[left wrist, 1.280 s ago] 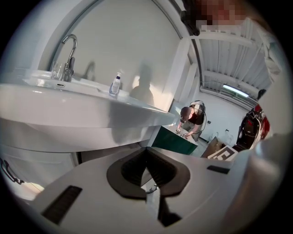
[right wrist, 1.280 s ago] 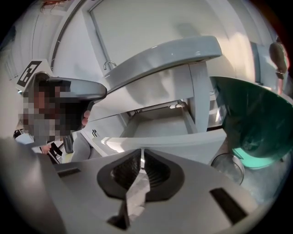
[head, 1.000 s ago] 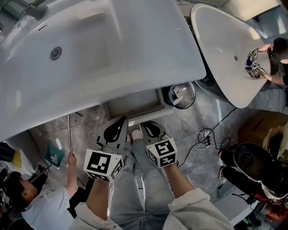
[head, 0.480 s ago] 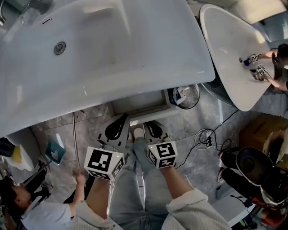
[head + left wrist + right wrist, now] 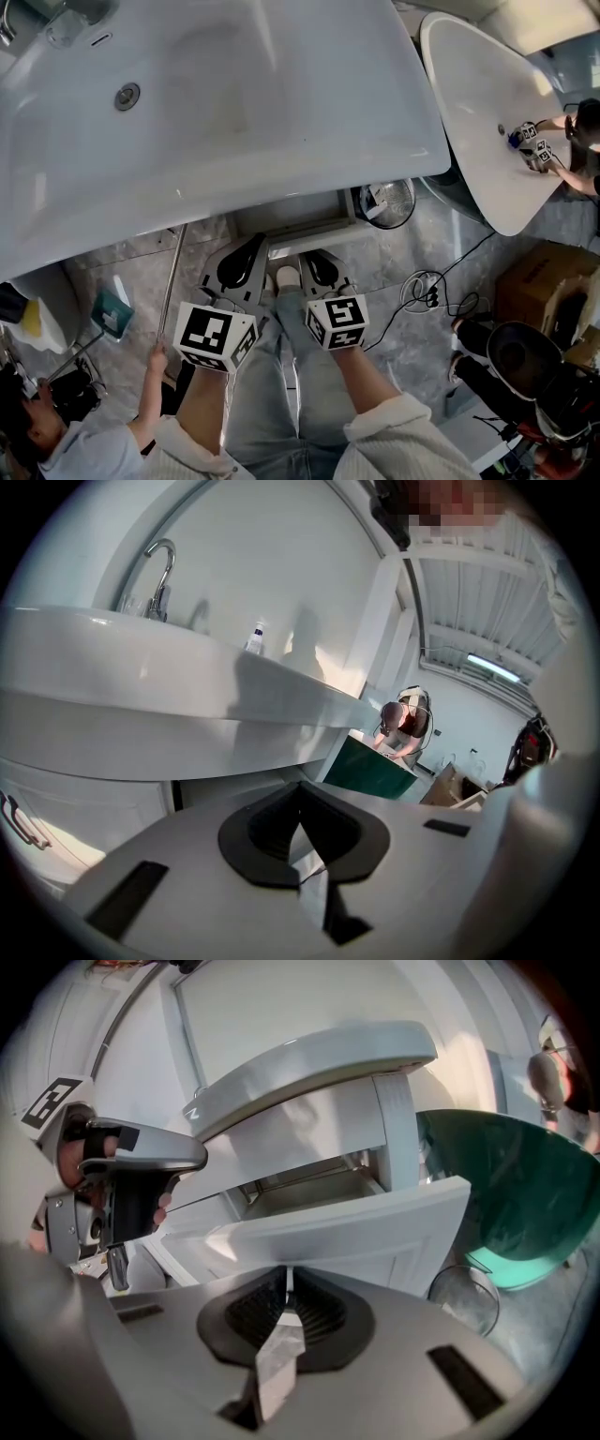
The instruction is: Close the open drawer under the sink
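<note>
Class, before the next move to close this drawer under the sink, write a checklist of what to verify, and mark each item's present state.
1. Drawer stands pulled out under the sink: ok.
2. Left gripper: jaws together, nothing held: ok.
3. Right gripper: jaws together, nothing held: ok.
4. Right gripper points at the drawer front: ok. Whether it touches the front: cannot tell.
5. Nothing sticks up over the drawer's rim: ok.
6. Round container beside the drawer stands clear of the front: ok.
</note>
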Motion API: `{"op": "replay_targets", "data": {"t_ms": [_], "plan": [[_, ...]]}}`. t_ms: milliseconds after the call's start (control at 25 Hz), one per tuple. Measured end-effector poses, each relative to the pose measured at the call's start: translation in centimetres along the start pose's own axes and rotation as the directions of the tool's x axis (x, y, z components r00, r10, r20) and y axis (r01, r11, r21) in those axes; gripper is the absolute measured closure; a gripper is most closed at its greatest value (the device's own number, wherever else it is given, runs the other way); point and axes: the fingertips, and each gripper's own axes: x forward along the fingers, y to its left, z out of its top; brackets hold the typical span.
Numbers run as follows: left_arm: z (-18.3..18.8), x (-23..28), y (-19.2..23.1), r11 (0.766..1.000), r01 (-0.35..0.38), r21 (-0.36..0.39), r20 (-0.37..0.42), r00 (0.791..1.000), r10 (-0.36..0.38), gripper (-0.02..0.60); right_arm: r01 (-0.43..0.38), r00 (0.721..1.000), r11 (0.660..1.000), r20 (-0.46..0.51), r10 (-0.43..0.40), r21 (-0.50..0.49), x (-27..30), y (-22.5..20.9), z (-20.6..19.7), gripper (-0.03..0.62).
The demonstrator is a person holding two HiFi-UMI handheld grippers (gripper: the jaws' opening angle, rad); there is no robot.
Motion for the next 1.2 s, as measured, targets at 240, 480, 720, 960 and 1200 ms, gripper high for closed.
{"op": "replay_targets", "data": {"t_ms": [240, 480, 720, 960, 1200], "plan": [[-0.4, 0.3, -0.2, 1.0, -0.002, 0.009, 0.004, 1.0, 0.002, 0.566, 0.001, 1.0, 1.0, 0.0, -0.001, -0.027, 1.3, -0.5, 1.4, 0.563], [-0.3, 0.2, 0.0, 0.999, -0.002, 0.036, 0.005, 1.0, 0.002, 0.566, 0.0, 1.0, 0.999, 0.015, 0.0, -0.049, 1.9, -0.4, 2.1, 0.563], [-0.5, 0.1, 0.5, 0.999, -0.005, 0.051, 0.005, 1.0, 0.005, 0.566, 0.006, 1.0, 0.997, 0.027, -0.004, -0.077, 2.7, -0.4, 2.8, 0.563], [-0.7, 0.3, 0.6, 0.997, 0.0, 0.083, 0.015, 1.0, -0.002, 0.566, 0.016, 0.999, 0.992, 0.052, -0.009, -0.127, 3.1, -0.6, 3.2, 0.565], [-0.7, 0.5, 0.7, 0.995, 0.0, 0.096, 0.007, 1.0, -0.001, 0.566, 0.024, 0.998, 0.991, 0.067, -0.016, -0.129, 4.1, -0.8, 4.0, 0.569]]}}
